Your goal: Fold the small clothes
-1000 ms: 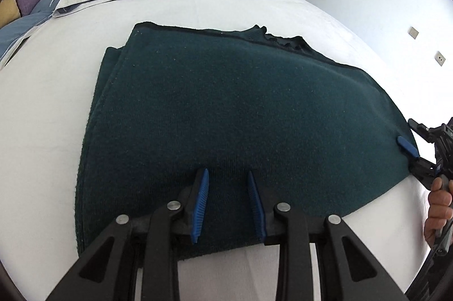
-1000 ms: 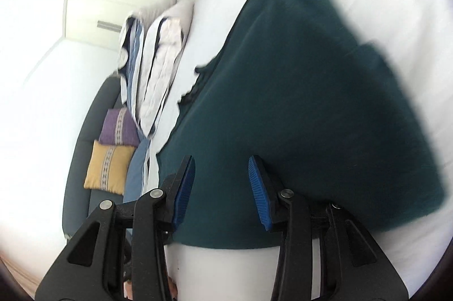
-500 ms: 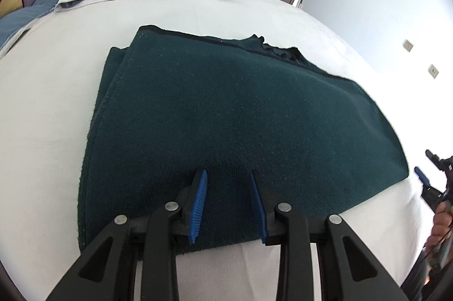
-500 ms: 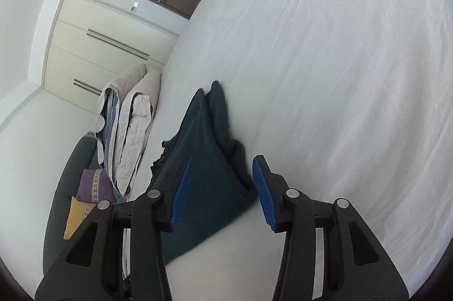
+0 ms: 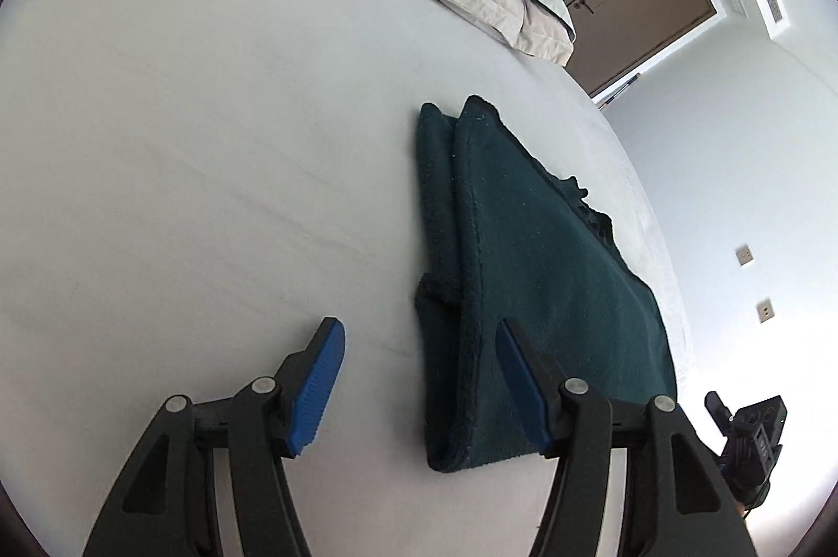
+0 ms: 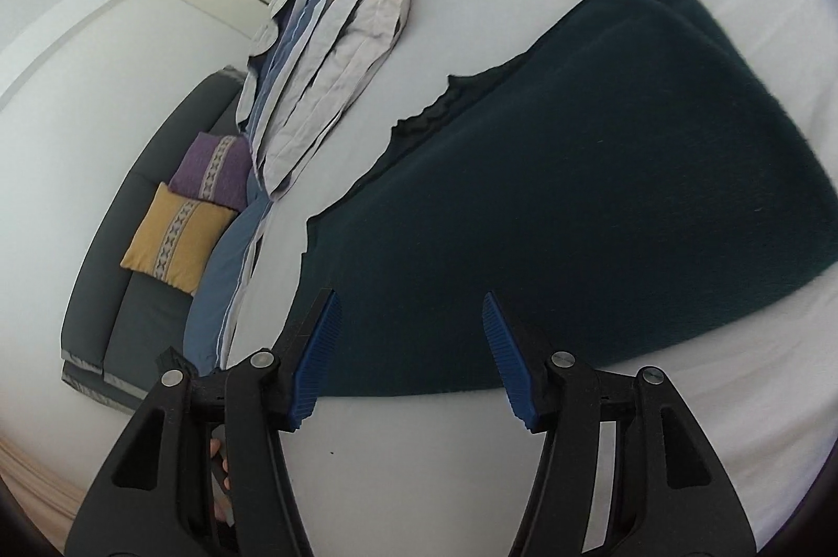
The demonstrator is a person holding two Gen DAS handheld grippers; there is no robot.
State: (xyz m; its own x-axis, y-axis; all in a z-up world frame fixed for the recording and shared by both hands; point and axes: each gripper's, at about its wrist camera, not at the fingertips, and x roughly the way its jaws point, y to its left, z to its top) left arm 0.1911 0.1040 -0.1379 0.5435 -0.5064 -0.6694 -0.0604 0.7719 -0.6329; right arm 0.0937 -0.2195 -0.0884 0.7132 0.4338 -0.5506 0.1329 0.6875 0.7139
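Dark-green folded garment [image 5: 529, 295], flat on white bed [image 5: 209, 138]. Left gripper [image 5: 419, 379] and right gripper [image 6: 414, 347]: jaws apart, holding nothing.

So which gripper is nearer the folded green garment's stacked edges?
Left. The left gripper hangs open over the dark green garment's stacked edges; the right gripper hangs open at another edge.

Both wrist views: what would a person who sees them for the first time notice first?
The folded dark green knitted garment lying flat on the white bed sheet draws the eye first. Next come the blue-padded fingers of the left gripper and the right gripper, both open above the garment's near edge. Behind it lies a stack of folded beige and blue bedding.
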